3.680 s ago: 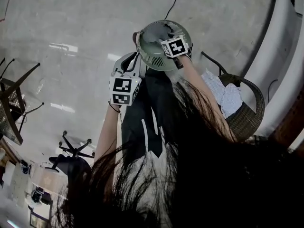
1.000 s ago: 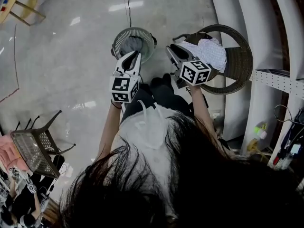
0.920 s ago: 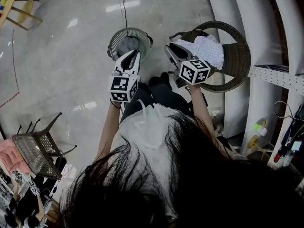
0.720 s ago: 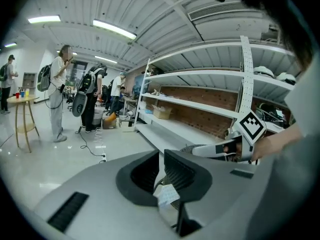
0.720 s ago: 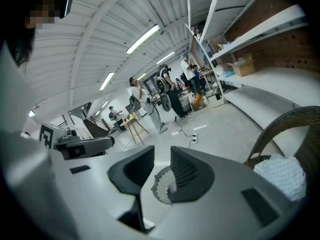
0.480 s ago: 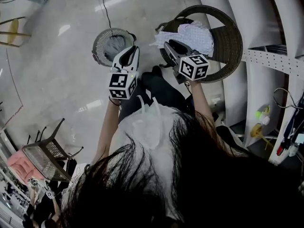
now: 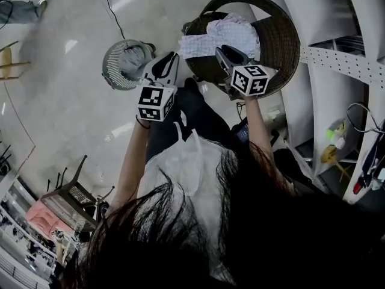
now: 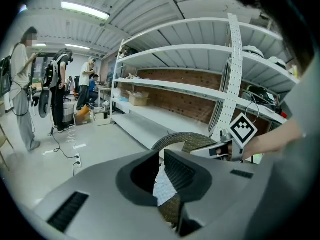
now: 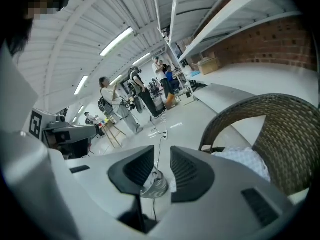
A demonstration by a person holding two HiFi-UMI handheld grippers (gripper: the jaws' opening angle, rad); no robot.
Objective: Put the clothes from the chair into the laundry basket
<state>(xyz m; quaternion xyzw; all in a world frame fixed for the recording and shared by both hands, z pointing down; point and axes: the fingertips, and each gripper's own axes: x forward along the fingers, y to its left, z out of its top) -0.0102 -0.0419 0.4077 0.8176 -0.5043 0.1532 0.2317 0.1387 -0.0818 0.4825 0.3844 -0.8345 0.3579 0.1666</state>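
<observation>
Hovering near chair (image 7: 283,35), left hand-held gripper (image 8: 161,158) slightly parted, framing clothes (image 8: 163,189), right hand-held gripper (image 9: 162,160) likewise framing laundry basket (image 9: 152,186), both empty

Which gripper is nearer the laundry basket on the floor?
Left. The left gripper hangs just beside the laundry basket, between it and the chair. The right gripper is farther off, over the clothes on the chair.
</observation>
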